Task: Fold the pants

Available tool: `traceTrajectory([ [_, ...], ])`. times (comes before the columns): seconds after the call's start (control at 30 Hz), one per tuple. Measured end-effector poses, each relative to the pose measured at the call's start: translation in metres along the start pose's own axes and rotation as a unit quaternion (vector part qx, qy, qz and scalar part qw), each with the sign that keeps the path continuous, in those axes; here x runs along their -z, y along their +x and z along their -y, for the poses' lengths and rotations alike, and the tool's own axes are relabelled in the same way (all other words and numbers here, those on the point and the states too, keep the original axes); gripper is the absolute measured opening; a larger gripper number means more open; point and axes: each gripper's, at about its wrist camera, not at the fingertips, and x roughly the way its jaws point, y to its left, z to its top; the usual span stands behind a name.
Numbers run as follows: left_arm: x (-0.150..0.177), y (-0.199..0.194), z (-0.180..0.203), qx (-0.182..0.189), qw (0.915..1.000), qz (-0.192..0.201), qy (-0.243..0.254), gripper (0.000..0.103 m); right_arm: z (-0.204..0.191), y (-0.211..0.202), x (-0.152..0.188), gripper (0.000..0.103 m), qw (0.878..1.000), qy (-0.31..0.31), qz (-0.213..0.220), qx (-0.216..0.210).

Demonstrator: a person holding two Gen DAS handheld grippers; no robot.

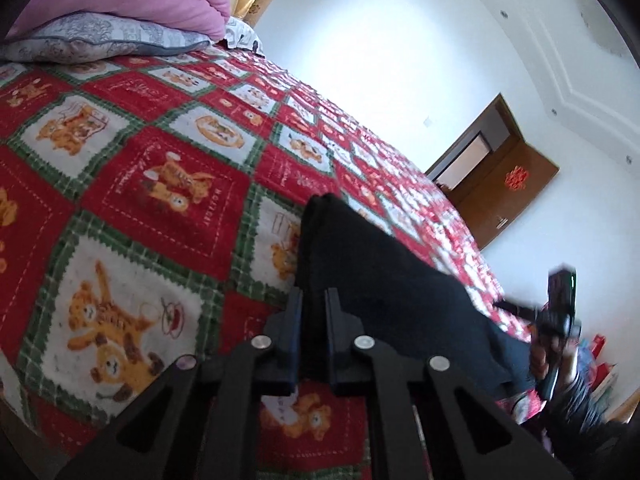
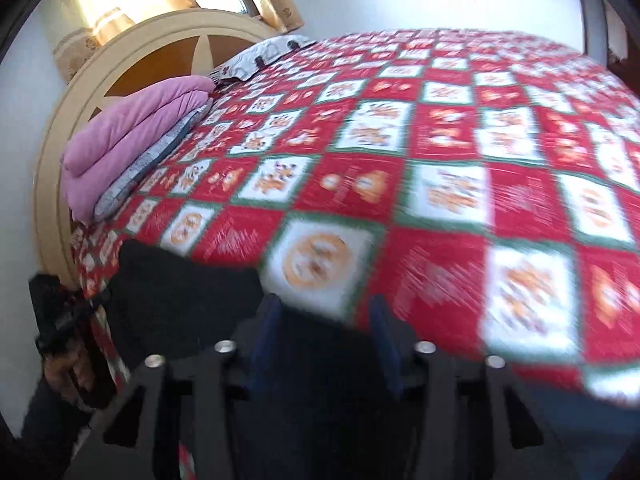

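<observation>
the left gripper (image 1: 313,300) is clenched on an edge of the black pants (image 1: 384,280), its fingers nearly together with cloth pinched between them. the right gripper (image 2: 326,312) has its fingers set wider, dark fabric filling the gap, gripping the pants (image 2: 180,300). the pants hang between both, over the red quilt (image 1: 160,184) toward 6 o'clock.

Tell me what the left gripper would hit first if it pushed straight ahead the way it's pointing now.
Most likely the black pants: the left gripper has its fingers closed on that cloth, which stretches on directly ahead of the tips. Beyond it lies the red patchwork bedspread. Depth is hard to judge through the fisheye.
</observation>
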Motion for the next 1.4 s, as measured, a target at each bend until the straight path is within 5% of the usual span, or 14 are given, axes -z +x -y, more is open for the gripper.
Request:
traceTrajectory([
  [0.17, -0.004, -0.018, -0.008, 0.013, 0.9991, 0.026, -0.032, 0.011, 0.0, -0.052, 0.067, 0.049, 0.999, -0.039, -0.017, 0.007],
  [0.37, -0.004, -0.007, -0.011, 0.014, 0.9988, 0.015, -0.044, 0.007, 0.031, -0.1, 0.136, 0.049, 0.999, 0.051, -0.006, -0.014],
  [0.53, -0.007, -0.004, 0.019, -0.028, 0.9995, 0.012, 0.008, 0.014, 0.085, -0.159, 0.173, 0.049, 0.989, 0.131, 0.052, 0.035],
  [0.6, -0.006, -0.005, 0.031, -0.031, 0.9991, 0.02, 0.023, 0.031, 0.114, -0.186, 0.182, 0.049, 0.979, 0.174, 0.08, 0.068],
  [0.73, 0.009, 0.012, 0.071, -0.018, 0.9964, -0.001, 0.083, 0.034, 0.171, -0.228, 0.203, 0.049, 0.949, 0.275, 0.115, 0.107],
  [0.8, 0.022, 0.024, 0.099, -0.005, 0.9919, -0.024, 0.125, 0.034, 0.188, -0.234, 0.21, 0.049, 0.938, 0.31, 0.122, 0.1],
  [0.9, 0.045, 0.043, 0.145, 0.019, 0.9801, -0.058, 0.189, 0.034, 0.189, -0.23, 0.214, 0.049, 0.937, 0.321, 0.126, 0.048],
  [1.03, 0.076, 0.066, 0.196, 0.026, 0.9596, -0.089, 0.266, 0.047, 0.158, -0.202, 0.2, 0.049, 0.953, 0.283, 0.106, -0.012],
  [1.2, 0.11, 0.085, 0.239, -0.008, 0.9225, -0.099, 0.373, 0.055, 0.07, -0.167, 0.166, 0.049, 0.993, 0.06, 0.071, 0.078],
  [1.33, 0.129, 0.09, 0.247, -0.009, 0.9035, -0.115, 0.413, 0.062, 0.031, -0.139, 0.162, 0.049, 0.994, -0.039, 0.044, 0.09],
  [1.4, 0.133, 0.093, 0.247, -0.011, 0.9008, -0.123, 0.416, 0.062, 0.019, -0.125, 0.16, 0.049, 0.992, -0.081, 0.032, 0.096],
])
